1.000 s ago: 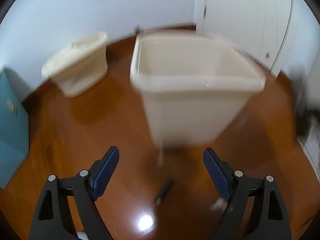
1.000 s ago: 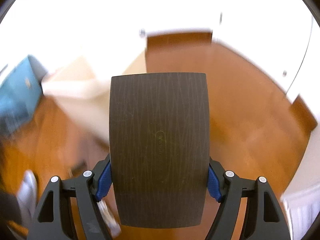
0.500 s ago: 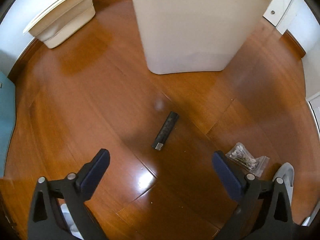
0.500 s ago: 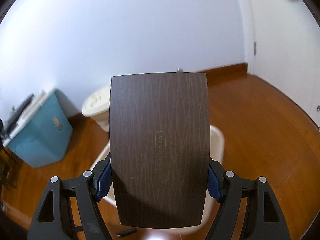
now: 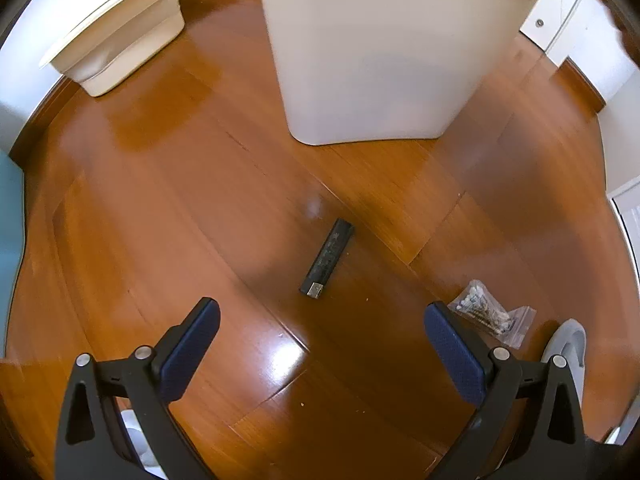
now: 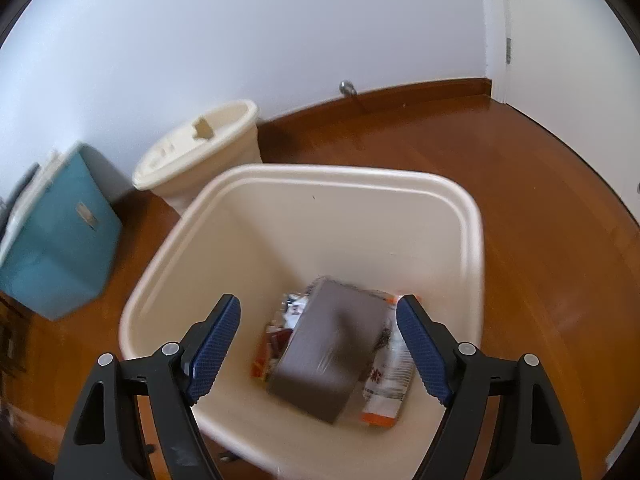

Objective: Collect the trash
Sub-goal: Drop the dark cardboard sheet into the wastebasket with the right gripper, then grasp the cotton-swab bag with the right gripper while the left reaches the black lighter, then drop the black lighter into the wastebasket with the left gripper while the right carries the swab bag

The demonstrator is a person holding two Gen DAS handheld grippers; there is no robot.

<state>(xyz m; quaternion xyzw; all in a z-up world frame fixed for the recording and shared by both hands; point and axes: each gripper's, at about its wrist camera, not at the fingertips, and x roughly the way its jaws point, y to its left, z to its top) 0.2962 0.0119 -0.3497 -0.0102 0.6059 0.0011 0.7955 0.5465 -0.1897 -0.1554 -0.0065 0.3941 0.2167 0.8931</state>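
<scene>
The left gripper [image 5: 322, 316] points steeply down at the wooden floor [image 5: 160, 208], its blue-padded fingers [image 5: 192, 344] spread wide with nothing between them. Just beyond the fingertips, and roughly centred in the gap though nearer the left finger's side, lies a small black stick [image 5: 328, 258] with a metal end facing the gripper; it lies flat on the boards, slanted, touching neither finger. To the right, just beside the tip of the right finger, a clear bag of cotton swabs [image 5: 490, 314] lies on the floor, with a pale grey rounded object [image 5: 568, 344] next to it that is partly hidden by the gripper frame. Farther on stands the cream bin [image 5: 372, 60], its base resting on the floor well apart from the stick. A second, lidded cream bin [image 5: 120, 36] sits by the far wall on the left.

The right gripper [image 6: 320, 332] hangs over the open top of the cream bin [image 6: 472, 240], its fingers [image 6: 216, 332] apart and opening, gripping nothing. Below and between the fingers, down inside the bin, a dark brown box [image 6: 332, 348] shows blurred, lying on top of crumpled wrappers [image 6: 384, 384] at the bottom, clear of both pads. Beyond the bin's far rim stands the lidded bin [image 6: 200, 148] against the wall, and to its left a teal box [image 6: 60, 232].
</scene>
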